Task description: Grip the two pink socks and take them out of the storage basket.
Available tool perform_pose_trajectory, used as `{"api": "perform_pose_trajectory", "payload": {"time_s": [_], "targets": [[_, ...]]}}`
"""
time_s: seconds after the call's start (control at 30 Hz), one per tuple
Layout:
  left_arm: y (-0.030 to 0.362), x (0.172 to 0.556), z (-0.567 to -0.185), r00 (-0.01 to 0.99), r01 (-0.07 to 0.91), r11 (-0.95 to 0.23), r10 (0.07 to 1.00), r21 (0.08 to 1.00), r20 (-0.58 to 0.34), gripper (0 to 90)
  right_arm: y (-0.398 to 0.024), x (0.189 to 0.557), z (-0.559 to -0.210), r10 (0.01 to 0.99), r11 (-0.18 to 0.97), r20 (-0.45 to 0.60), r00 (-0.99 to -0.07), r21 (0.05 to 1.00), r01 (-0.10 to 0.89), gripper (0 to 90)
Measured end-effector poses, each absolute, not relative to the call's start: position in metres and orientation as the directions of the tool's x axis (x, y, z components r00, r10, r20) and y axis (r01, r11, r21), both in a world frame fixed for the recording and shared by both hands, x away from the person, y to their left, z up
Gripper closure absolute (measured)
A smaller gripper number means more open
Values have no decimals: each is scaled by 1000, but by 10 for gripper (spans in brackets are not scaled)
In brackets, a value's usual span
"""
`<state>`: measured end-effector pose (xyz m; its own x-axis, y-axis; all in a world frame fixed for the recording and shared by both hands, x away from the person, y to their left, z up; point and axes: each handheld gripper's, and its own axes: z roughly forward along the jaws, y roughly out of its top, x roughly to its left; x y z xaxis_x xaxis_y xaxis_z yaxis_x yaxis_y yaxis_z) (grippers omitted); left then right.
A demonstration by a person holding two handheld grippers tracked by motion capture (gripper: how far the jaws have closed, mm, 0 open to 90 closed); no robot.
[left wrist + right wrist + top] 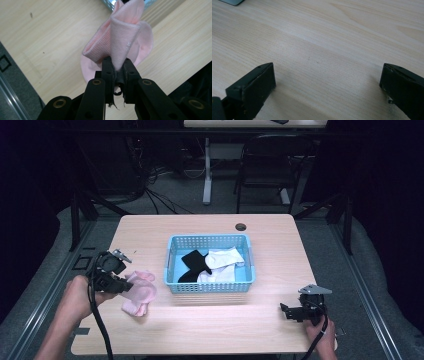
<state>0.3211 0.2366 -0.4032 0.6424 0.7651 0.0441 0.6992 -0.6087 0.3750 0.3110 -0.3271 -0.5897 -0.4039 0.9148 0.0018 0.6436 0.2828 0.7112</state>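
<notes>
The left gripper (117,65) pinches a pink sock (120,37) by a fold, its lower part trailing on the table (210,320) left of the basket (210,287), likely for bundling. The right gripper (327,82) rests spread wide, idle.

A pale wooden desk (150,227) with rounded corners is seen from above. A blue basket (210,287) is set on it at the middle, a little nearer the far edge. A pink sock (141,296) is laid partly on the wood just left of the basket, toward the near left corner. A dark round hole (241,226) is cut near the far edge, right of centre. Bare wood grain is shown near the near right corner.
</notes>
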Motion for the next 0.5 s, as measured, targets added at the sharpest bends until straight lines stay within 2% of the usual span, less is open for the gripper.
{"api": "perform_pose_trajectory", "payload": {"time_s": [0.2,0.3,0.47,0.5], "targets": [[239,317,-435,635,725,-598,772,340,4,828,-327,311,-590,915,283,2,-404,712,643,0],[238,315,-464,630,744,-589,776,315,-37,826,-327,311,-590,915,283,2,-404,711,643,0],[234,316,-489,625,754,-588,780,293,-42,810,-327,311,-590,915,283,2,-404,712,643,0],[234,316,-493,616,759,-581,787,293,-33,781,-327,311,-590,915,283,2,-404,712,643,0]]}}
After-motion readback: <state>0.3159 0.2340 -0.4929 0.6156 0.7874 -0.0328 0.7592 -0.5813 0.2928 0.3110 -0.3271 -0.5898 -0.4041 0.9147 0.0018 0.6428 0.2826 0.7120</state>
